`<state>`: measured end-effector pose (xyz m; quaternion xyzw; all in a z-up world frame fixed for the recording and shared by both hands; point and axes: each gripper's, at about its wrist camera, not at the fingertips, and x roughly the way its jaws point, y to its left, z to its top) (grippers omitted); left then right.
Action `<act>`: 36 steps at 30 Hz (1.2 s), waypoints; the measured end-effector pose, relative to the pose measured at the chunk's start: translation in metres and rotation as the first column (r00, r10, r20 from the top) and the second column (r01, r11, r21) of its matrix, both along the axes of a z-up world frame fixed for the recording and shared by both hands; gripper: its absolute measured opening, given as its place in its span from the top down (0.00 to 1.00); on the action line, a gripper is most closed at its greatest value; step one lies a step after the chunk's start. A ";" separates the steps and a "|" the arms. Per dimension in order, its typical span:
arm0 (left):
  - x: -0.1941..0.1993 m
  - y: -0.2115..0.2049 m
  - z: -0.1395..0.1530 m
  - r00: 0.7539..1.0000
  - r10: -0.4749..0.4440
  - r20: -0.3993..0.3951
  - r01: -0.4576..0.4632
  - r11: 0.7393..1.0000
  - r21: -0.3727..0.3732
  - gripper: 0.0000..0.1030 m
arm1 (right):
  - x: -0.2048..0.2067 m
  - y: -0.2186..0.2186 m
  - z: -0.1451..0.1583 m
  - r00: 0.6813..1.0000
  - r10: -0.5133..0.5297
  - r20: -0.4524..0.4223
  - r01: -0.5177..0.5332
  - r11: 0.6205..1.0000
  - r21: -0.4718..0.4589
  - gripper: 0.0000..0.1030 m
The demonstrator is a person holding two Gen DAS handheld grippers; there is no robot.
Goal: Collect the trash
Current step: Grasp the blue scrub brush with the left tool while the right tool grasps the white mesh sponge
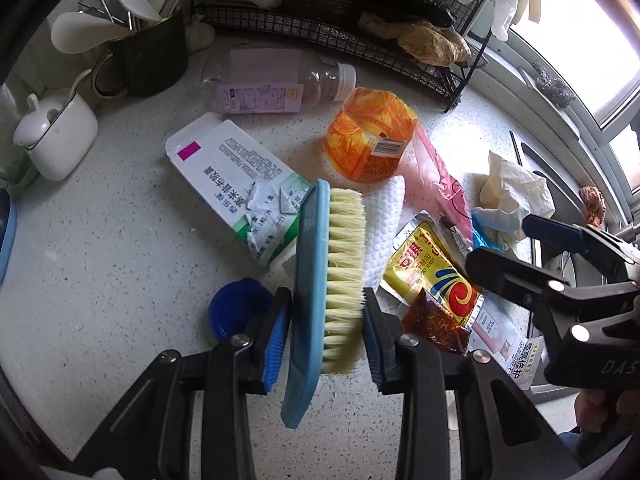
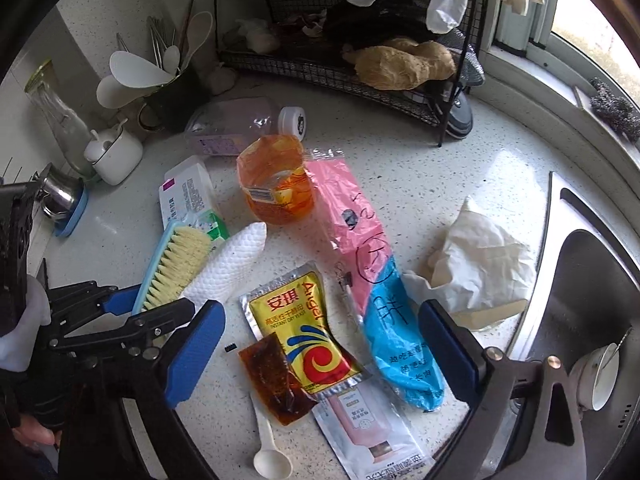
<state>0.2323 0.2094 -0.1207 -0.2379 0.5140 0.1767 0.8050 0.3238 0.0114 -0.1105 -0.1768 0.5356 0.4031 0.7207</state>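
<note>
At the bottom centre of the left wrist view, the left gripper (image 1: 326, 332) clamps a blue-backed scrub brush (image 1: 320, 280) by its back and bristles, lifted above the speckled table (image 1: 100, 240). In the right wrist view the right gripper (image 2: 320, 356) stands wide with nothing between its blue pads, poised over a yellow instant-yeast packet (image 2: 304, 328), a dark sauce sachet (image 2: 272, 376) lying across its lower corner, and a pink-and-blue plastic bag (image 2: 360, 256) just right of them. A small white spoon (image 2: 272, 460) lies at the bottom edge. Beyond, mid-frame, sit a folded paper towel (image 2: 236, 260), a crushed medicine carton (image 2: 184, 196), an orange plastic wrapper (image 2: 276, 184) and crumpled tissue (image 2: 480, 264) at right. Farthest back, an empty bottle (image 2: 240, 124) lies on its side before a wire rack (image 2: 340, 68).
</note>
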 end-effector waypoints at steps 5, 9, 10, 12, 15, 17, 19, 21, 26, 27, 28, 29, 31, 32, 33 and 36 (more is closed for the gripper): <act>-0.014 0.005 -0.002 0.999 0.025 0.021 -0.024 0.999 -0.037 0.69 | -0.006 0.026 -0.019 0.991 0.045 -0.126 -0.043 0.999 0.014 0.19; -0.018 0.001 -0.002 0.999 0.007 0.049 -0.004 0.998 -0.057 0.69 | -0.010 0.041 -0.028 0.983 0.076 -0.169 -0.074 0.997 0.020 0.19; -0.018 0.000 -0.002 0.999 0.000 0.052 0.003 0.998 -0.057 0.69 | -0.011 0.044 -0.030 0.982 0.080 -0.172 -0.079 0.997 0.014 0.19; -0.018 -0.003 -0.002 0.998 -0.014 0.056 0.017 0.998 -0.057 0.69 | -0.014 0.048 -0.034 0.980 0.088 -0.178 -0.087 0.996 0.012 0.20; -0.017 -0.005 -0.003 0.999 -0.015 0.051 0.018 0.998 -0.057 0.69 | -0.017 0.051 -0.035 0.975 0.101 -0.196 -0.101 0.995 0.013 0.26; -0.019 -0.005 -0.004 0.999 -0.007 0.054 0.011 0.998 -0.062 0.69 | -0.018 0.052 -0.035 0.972 0.111 -0.207 -0.110 0.994 0.020 0.29; -0.019 -0.005 -0.006 0.999 -0.004 0.050 0.007 0.998 -0.062 0.69 | -0.020 0.056 -0.040 0.967 0.125 -0.222 -0.125 0.992 0.014 0.35; -0.020 -0.006 -0.007 0.999 -0.008 0.052 0.011 0.998 -0.066 0.69 | -0.024 0.062 -0.045 0.958 0.140 -0.252 -0.142 0.990 0.008 0.55; -0.020 -0.008 -0.015 0.999 0.000 0.036 0.003 0.997 -0.073 0.69 | -0.032 0.073 -0.055 0.935 0.156 -0.317 -0.158 0.987 0.021 0.79; -0.020 -0.008 -0.016 0.999 0.001 0.035 0.002 0.997 -0.074 0.69 | -0.035 0.074 -0.057 0.933 0.153 -0.325 -0.153 0.988 0.024 0.82; -0.020 -0.008 -0.016 0.999 0.001 0.035 0.002 0.997 -0.077 0.69 | -0.036 0.075 -0.057 0.935 0.151 -0.322 -0.150 0.988 0.028 0.85; -0.021 -0.008 -0.016 0.999 0.002 0.036 0.001 0.997 -0.078 0.69 | -0.037 0.075 -0.056 0.934 0.153 -0.323 -0.151 0.988 0.033 0.88; -0.023 -0.008 -0.015 0.999 0.012 0.038 -0.009 0.997 -0.081 0.69 | -0.039 0.076 -0.054 0.935 0.156 -0.320 -0.151 0.988 0.039 0.91; -0.024 -0.008 -0.014 0.999 0.015 0.034 -0.012 0.997 -0.075 0.69 | -0.041 0.076 -0.052 0.938 0.156 -0.309 -0.152 0.988 0.039 0.91; -0.026 -0.008 -0.014 0.999 0.014 0.032 -0.012 0.997 -0.076 0.69 | -0.039 0.069 -0.048 0.941 0.159 -0.299 -0.154 0.987 0.041 0.91; -0.031 -0.007 -0.011 0.999 0.015 0.040 -0.012 0.997 -0.072 0.67 | -0.042 0.059 -0.041 0.948 0.170 -0.270 -0.162 0.985 0.052 0.92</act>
